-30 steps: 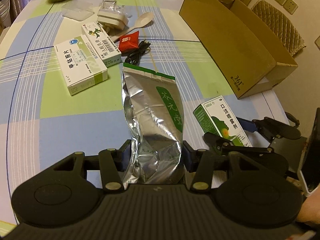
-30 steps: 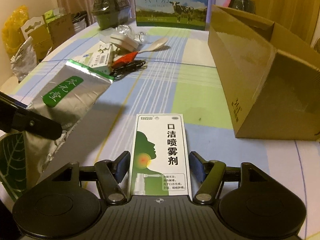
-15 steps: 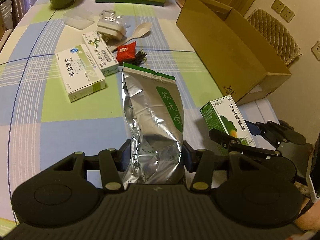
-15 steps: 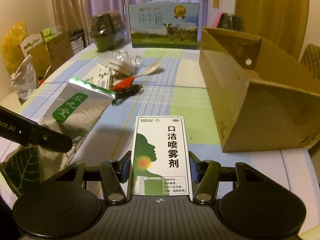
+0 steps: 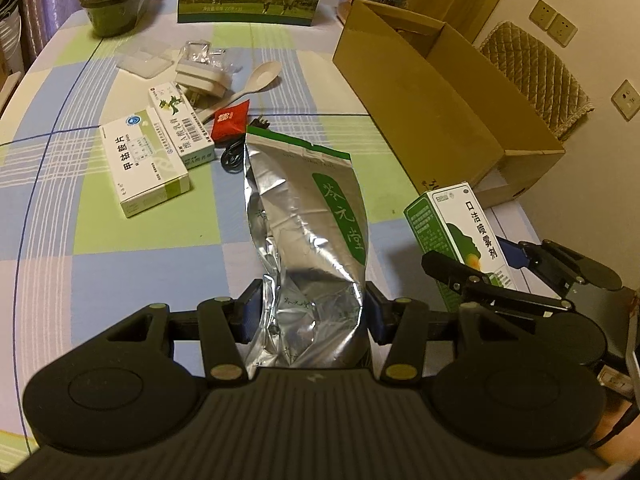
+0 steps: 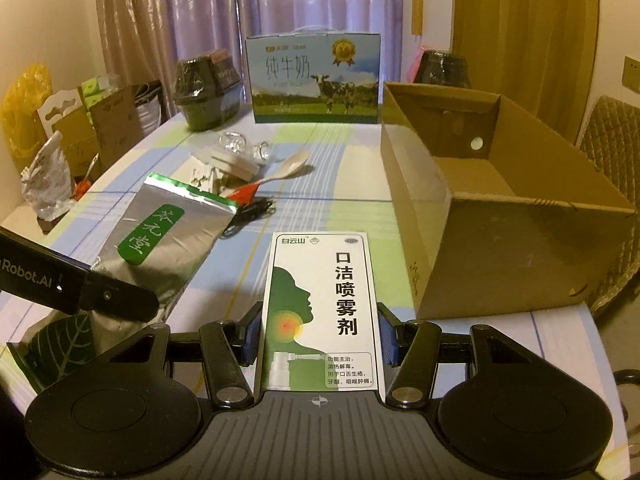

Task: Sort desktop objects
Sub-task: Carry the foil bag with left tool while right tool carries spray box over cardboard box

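My left gripper is shut on the lower end of a silver foil pouch with a green label, lifted off the checked tablecloth. The same silver pouch shows at the left of the right wrist view. My right gripper is shut on a green and white spray box, held above the table; that spray box and the right gripper show at the right in the left wrist view. An open cardboard box stands to the right, and the cardboard box has its opening upward.
Two white medicine boxes, a red packet, a black cable, a white spoon and a white plug lie on the table. A milk carton and dark wrapped bowls stand at the back. A padded chair is right.
Both grippers have risen with their loads, so the pouch and the spray box are higher above the table and more of the room's far end shows. The right jaws closed onto the spray box.
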Tool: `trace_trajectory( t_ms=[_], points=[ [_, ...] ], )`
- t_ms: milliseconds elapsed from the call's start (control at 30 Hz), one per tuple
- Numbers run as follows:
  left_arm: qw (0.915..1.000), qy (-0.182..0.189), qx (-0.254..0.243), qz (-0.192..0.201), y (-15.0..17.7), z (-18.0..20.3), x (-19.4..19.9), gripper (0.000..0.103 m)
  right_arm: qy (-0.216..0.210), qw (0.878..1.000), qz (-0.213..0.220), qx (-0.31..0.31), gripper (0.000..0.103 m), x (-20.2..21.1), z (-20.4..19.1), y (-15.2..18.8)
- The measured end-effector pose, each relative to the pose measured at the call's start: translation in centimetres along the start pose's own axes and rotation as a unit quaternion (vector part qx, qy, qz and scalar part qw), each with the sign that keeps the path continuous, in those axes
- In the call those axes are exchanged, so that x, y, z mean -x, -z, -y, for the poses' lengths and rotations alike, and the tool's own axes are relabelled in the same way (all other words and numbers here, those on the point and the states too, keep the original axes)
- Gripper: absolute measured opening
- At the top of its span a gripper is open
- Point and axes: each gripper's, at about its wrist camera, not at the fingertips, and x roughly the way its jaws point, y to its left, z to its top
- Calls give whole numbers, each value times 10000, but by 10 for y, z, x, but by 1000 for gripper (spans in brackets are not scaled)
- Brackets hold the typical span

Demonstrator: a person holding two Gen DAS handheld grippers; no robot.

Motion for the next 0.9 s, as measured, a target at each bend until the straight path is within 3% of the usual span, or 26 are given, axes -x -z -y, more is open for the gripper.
trace_trajectory(
  t_ms=[433, 900],
  points=[
    [9997, 166, -100, 173, -22, 29, 7, 45, 94, 9990, 443, -33, 53, 29, 25, -27],
    [9960, 694, -274, 499, -100, 103, -5, 45, 573, 9933, 989, -155, 53, 44, 113, -96]
  ],
)
